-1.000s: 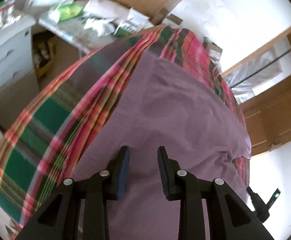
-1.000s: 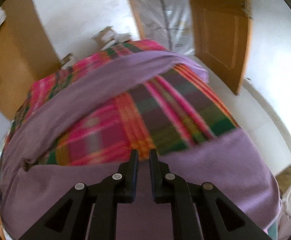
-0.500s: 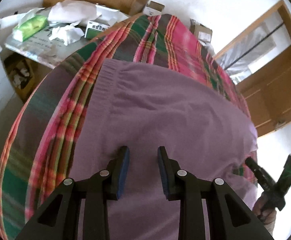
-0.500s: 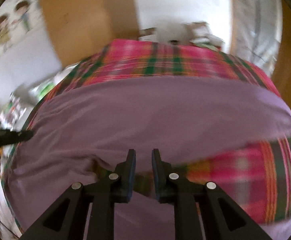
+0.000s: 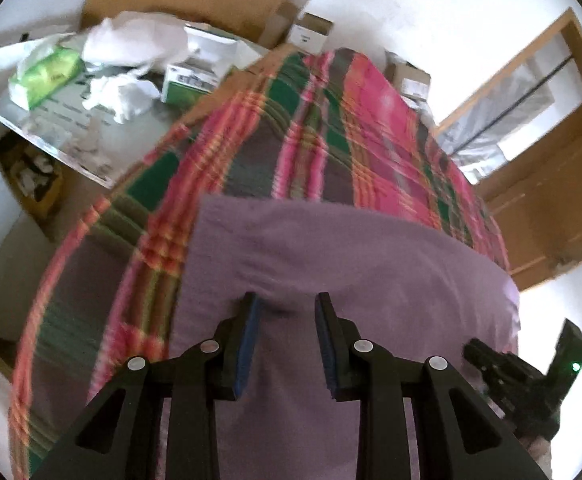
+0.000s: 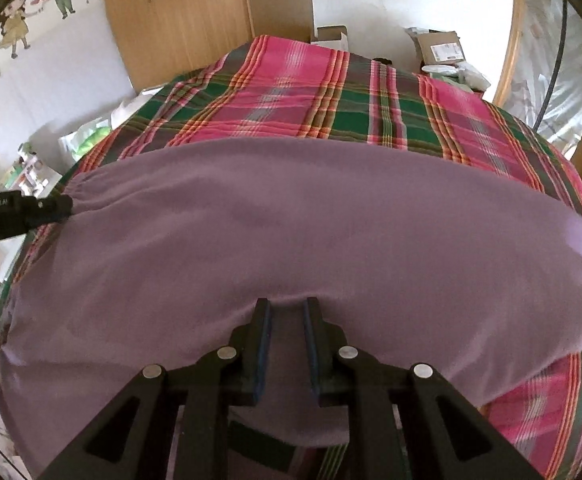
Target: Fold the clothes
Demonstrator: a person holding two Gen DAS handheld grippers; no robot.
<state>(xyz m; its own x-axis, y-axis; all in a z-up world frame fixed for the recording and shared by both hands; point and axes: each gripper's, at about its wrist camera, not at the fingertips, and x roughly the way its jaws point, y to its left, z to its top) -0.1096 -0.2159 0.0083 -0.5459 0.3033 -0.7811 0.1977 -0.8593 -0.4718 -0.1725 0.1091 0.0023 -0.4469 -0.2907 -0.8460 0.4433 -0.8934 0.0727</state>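
White lettering is seen on the left gripper (image 6: 65,206) body, too small to be read. The purple garment (image 6: 291,232) is spread across the plaid bedspread (image 6: 331,100). The left gripper's jaws are parted over the cloth. The right gripper (image 6: 285,308) is narrowly parted, wider than half a second ago, with the garment's folded edge bunched at its tips.
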